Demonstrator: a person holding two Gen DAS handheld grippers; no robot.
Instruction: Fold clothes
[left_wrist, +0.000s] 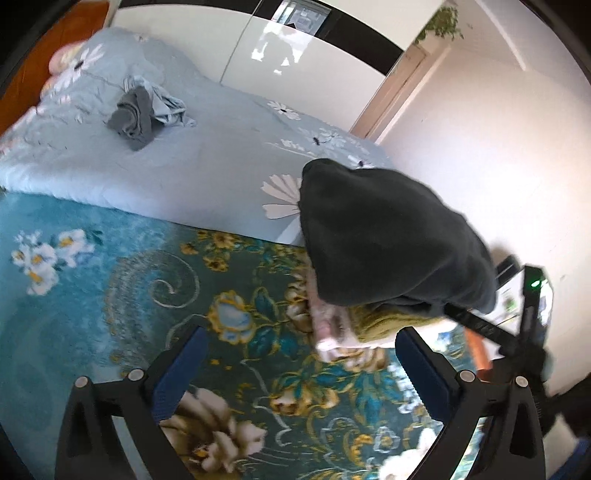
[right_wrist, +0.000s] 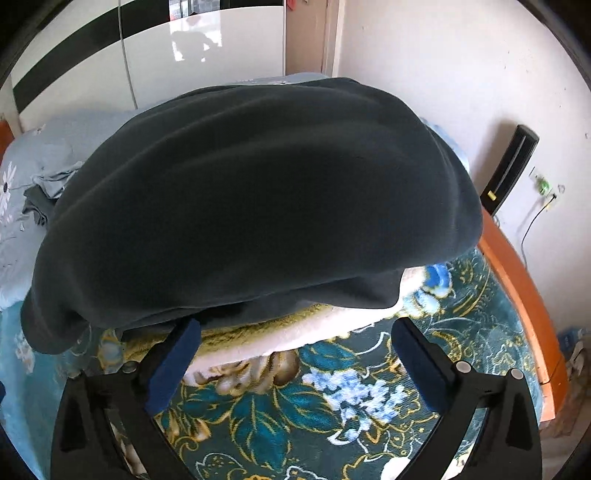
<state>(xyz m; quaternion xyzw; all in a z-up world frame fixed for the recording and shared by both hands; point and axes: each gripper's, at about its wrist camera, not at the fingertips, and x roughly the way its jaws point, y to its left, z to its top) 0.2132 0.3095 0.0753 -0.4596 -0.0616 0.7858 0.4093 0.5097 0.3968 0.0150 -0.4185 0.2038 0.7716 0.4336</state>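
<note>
Covering the bed is a teal floral blanket (right_wrist: 280, 413), and on it sits a stack of folded pieces with the dark folded garment (right_wrist: 251, 199) on top, its long axis running side to side across the right wrist view. Right gripper (right_wrist: 295, 347) is nearer, jaws spread wide and empty, the stack's near edge just ahead of its fingertips. Left gripper (left_wrist: 299, 354), equally wide and empty, has that garment (left_wrist: 388, 236) ahead and off to its right. Unfolded grey clothes (left_wrist: 144, 110) wait well apart up the bed.

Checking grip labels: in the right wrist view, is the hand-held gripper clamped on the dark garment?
No, the right hand-held gripper stands wide open, and the dark garment lies on the stack beyond its fingers.
</note>
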